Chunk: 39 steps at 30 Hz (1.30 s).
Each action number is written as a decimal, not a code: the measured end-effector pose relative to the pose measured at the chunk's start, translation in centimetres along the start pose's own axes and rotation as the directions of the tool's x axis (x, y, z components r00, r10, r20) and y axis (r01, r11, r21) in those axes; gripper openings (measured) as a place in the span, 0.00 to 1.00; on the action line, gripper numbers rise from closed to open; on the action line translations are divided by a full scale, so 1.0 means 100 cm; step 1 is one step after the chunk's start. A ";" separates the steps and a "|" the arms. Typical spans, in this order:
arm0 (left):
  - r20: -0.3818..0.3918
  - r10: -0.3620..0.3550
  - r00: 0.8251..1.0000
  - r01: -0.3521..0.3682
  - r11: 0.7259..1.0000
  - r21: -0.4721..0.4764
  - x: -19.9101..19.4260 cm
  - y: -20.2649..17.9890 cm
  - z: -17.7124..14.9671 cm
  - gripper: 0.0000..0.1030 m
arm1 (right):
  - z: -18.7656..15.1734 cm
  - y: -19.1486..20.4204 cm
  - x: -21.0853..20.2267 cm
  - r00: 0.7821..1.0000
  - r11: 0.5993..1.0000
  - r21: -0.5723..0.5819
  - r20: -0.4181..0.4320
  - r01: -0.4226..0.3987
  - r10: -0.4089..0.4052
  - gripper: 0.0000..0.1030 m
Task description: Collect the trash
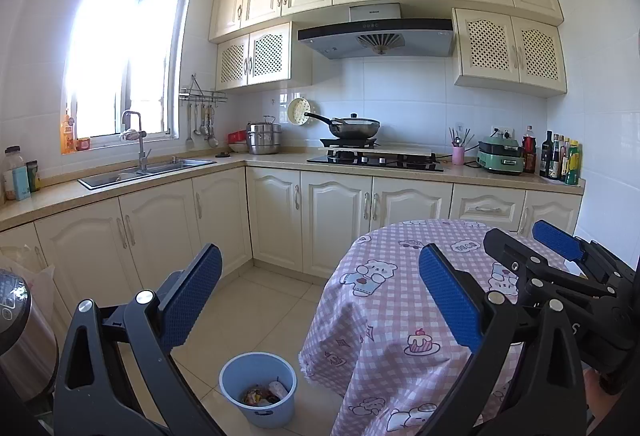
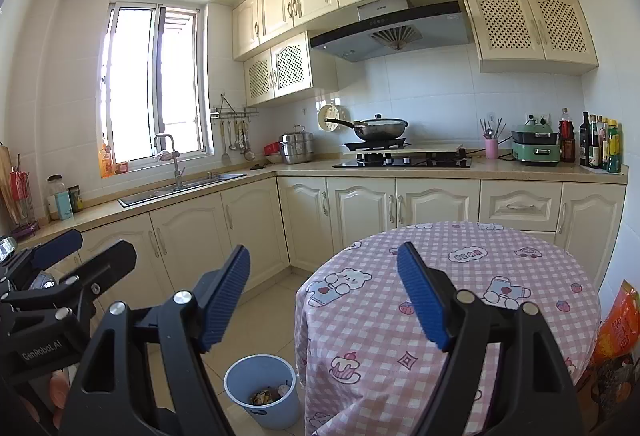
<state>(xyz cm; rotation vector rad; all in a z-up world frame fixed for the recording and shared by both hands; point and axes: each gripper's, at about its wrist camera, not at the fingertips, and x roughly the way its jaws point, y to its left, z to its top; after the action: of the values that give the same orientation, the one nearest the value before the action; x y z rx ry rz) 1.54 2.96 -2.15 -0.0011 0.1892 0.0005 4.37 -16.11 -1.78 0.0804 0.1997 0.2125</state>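
Both my left gripper (image 1: 320, 300) and right gripper (image 2: 324, 296) stand apart, empty; likely done or searching—next, recheck pink checked tablecloth (image 2: 500, 276) beside trash-filled round blue plastic bin (image 2: 262, 388).

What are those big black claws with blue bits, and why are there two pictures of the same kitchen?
The claws are grabbing tools that a person holds, one in each hand. Each carries a small camera, hence two pictures. One looks past the left gripper, the other past the right gripper. Both stand open and hold nothing. Ahead is a round table with a pink checked bear cloth; nothing lies on the part we see. On the floor beside it stands a blue bin with some trash inside.
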 end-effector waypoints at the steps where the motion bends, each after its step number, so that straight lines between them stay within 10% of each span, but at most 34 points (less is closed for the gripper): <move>1: 0.000 0.001 1.000 -0.001 1.000 0.000 0.000 0.000 0.000 0.93 | -0.001 0.001 0.000 1.000 1.000 0.002 -0.001 0.000 0.000 0.73; 39: -0.005 0.002 1.000 -0.002 1.000 -0.004 0.003 0.001 -0.002 0.93 | -0.007 0.005 0.002 1.000 1.000 0.016 -0.010 -0.007 0.008 0.74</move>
<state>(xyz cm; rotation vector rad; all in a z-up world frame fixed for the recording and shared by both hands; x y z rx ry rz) 1.77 3.07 -2.36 -0.0046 0.1942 0.0033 4.34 -15.53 -2.43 0.0963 0.2114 0.2189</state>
